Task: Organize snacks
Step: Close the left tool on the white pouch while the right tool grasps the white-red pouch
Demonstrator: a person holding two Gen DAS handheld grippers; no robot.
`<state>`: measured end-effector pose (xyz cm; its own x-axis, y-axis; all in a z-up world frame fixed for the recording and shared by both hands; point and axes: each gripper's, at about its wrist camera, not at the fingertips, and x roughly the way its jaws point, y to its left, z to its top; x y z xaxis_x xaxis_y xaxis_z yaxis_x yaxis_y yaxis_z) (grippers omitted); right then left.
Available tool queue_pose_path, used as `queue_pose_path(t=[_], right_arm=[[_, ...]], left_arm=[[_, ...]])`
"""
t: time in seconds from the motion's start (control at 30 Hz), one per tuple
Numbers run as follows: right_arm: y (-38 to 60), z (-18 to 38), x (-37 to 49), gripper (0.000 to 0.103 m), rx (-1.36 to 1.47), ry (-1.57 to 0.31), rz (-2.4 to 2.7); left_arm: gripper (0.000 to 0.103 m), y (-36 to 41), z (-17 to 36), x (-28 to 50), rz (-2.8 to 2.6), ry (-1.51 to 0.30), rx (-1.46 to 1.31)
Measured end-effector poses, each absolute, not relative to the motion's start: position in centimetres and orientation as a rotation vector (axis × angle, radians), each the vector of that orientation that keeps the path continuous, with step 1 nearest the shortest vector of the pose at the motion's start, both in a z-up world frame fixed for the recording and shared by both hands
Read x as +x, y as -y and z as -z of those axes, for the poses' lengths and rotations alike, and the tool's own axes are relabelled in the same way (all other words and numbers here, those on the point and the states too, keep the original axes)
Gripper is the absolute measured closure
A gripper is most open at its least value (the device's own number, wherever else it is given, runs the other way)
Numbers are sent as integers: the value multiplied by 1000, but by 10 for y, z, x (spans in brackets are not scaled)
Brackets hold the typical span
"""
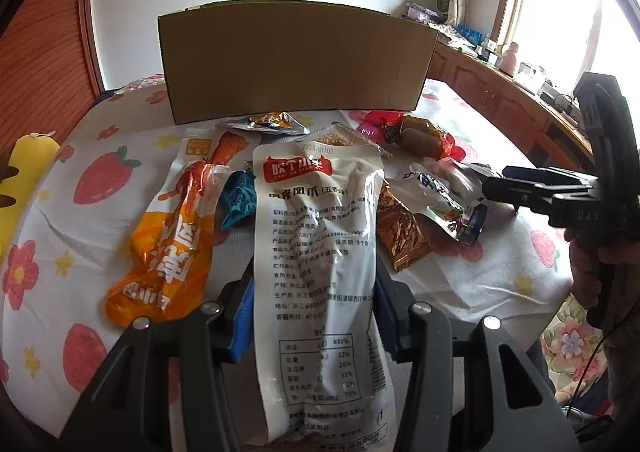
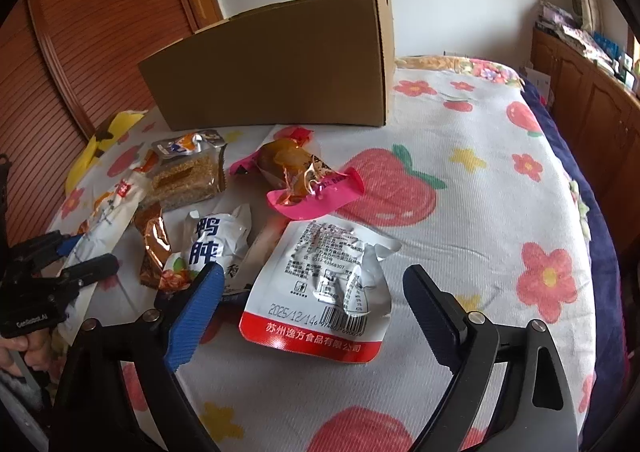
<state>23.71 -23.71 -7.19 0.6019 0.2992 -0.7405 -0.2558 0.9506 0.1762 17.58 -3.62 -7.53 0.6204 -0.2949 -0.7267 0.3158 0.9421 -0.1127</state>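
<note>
My left gripper (image 1: 314,292) is shut on a long white snack pouch (image 1: 320,252) with a red label, its pads pressing both sides. Around it lie an orange drumstick pack (image 1: 168,244), a teal candy (image 1: 238,199), a copper wrapper (image 1: 400,232) and a pink-wrapped sausage (image 1: 420,135). My right gripper (image 2: 312,300) is open, its fingers straddling a white and red pouch (image 2: 324,288) lying flat on the bed. Beside this pouch are a white duck-gizzard pack (image 2: 218,240), the pink-wrapped sausage (image 2: 298,175) and a sesame bar pack (image 2: 188,179). A cardboard box (image 2: 280,79) stands behind the snacks.
The snacks lie on a fruit-and-flower print bedcover (image 2: 480,211). A yellow plush (image 1: 28,171) lies at the left edge. Wooden cabinets (image 1: 500,91) with clutter run along the right under a window. A wooden slatted door (image 2: 80,31) is at the left.
</note>
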Motion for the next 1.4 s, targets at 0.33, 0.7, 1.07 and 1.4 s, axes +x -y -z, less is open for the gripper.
queue_pose_path(t=[0.33,0.7,1.07,1.4], right_arm=[[246,75,246,23,78,-900,-306],[244,77,240,36,11,-913,-307],[246,72,225,37,7,-888,-304],[248,57,216,37,14,-846,-325]], left_arm=[[54,34,70,170,363,-802,10],[54,34,69,169,370,-793,-1],[54,32,63,167,368,-776,-8],[54,29,48,165,364,-724,-18]])
